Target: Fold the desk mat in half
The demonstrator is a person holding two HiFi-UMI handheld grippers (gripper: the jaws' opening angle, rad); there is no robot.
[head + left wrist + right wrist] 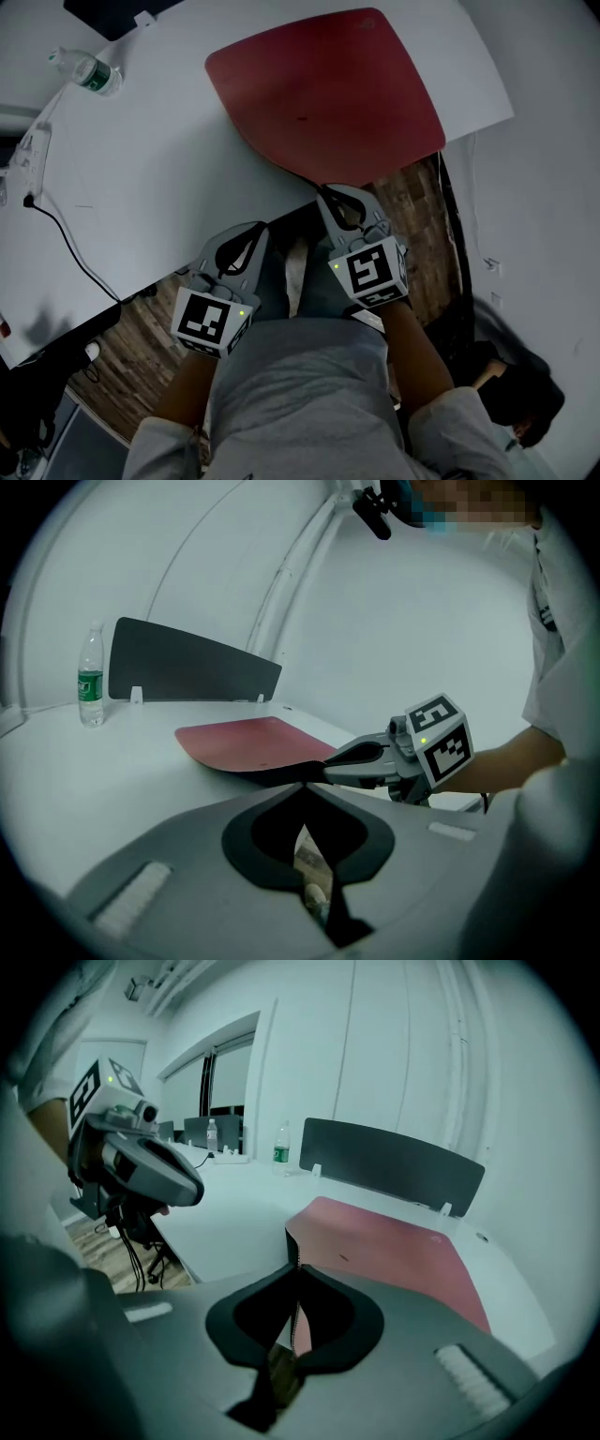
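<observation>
Pinching the desk mat's (328,89) near edge — right tool (323,190) sits at table's (169,159) rim.

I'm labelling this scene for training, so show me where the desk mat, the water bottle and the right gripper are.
desk mat (328,94), head view, middle of its red top.
water bottle (92,75), head view, on its green label.
right gripper (325,194), head view, where its jaws pinch the mat's near edge.

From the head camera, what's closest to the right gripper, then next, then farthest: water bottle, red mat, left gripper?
1. Red mat: pinched in the right gripper itself.
2. Left gripper: just beside it, on the left.
3. Water bottle: far off at the upper left.
</observation>
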